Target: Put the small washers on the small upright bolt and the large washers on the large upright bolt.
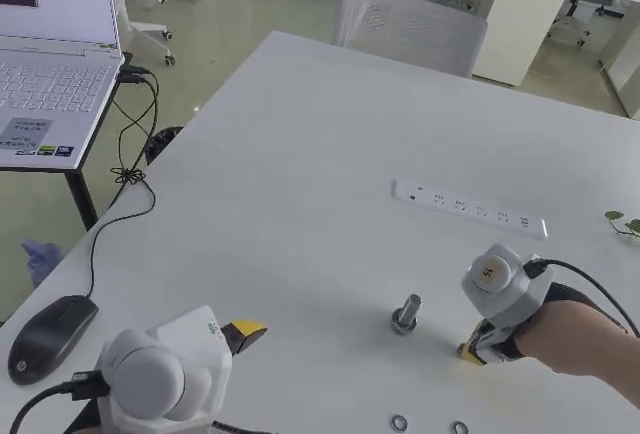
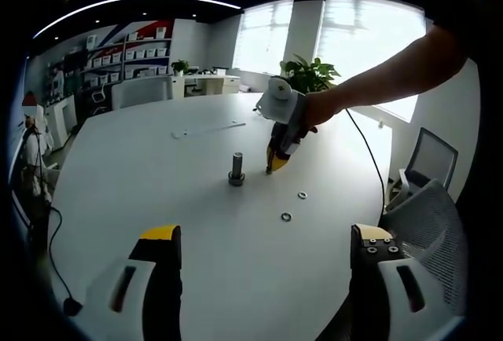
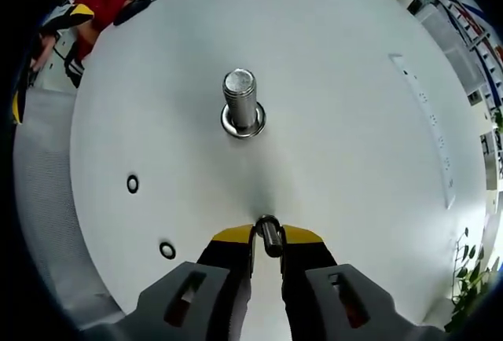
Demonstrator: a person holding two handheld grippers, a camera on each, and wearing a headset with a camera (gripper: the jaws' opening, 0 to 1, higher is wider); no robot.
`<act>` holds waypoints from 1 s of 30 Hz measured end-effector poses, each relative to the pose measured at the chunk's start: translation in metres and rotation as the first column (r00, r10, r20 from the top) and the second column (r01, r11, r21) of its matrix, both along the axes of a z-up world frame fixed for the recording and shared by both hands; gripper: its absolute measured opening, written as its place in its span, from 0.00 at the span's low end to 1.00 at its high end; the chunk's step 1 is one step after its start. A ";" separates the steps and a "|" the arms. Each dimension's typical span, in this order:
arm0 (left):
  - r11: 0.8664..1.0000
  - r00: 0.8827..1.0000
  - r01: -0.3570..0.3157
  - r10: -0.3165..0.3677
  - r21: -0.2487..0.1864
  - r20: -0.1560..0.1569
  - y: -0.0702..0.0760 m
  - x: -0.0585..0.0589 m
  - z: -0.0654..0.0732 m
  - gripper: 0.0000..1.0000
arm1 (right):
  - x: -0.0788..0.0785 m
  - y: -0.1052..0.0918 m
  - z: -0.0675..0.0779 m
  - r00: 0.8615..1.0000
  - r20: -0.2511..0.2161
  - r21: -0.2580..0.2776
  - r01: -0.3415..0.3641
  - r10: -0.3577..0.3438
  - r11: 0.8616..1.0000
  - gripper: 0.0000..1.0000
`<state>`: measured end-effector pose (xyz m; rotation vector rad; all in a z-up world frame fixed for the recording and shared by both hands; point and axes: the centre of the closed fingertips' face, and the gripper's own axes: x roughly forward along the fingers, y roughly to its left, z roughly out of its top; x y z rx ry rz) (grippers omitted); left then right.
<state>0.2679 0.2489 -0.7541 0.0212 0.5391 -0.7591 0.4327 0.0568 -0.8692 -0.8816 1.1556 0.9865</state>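
A large steel bolt (image 1: 405, 314) stands upright on the white table (image 1: 300, 174); in the right gripper view this bolt (image 3: 242, 105) is straight ahead of the jaws. My right gripper (image 3: 268, 240) is shut on a small upright bolt (image 3: 269, 233) that rests on the table, just right of the large bolt (image 2: 236, 170). Two small washers (image 3: 132, 184) (image 3: 167, 250) lie flat near the table's front edge. My left gripper (image 2: 266, 235) is open with nothing between its jaws, well back from the bolts, and one yellow fingertip (image 1: 246, 331) shows at the lower left.
A white power strip (image 1: 468, 207) lies beyond the bolts. A black mouse (image 1: 50, 334) with its cable sits at the table's left edge. A laptop (image 1: 50, 74) stands on a side desk, and a mesh chair (image 1: 410, 29) at the far edge.
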 end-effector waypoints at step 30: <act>1.000 1.000 -0.006 0.006 0.001 0.002 0.001 -0.004 0.000 0.88 | 0.000 -0.001 -0.003 1.000 0.026 0.000 -0.014 0.014 1.000 0.16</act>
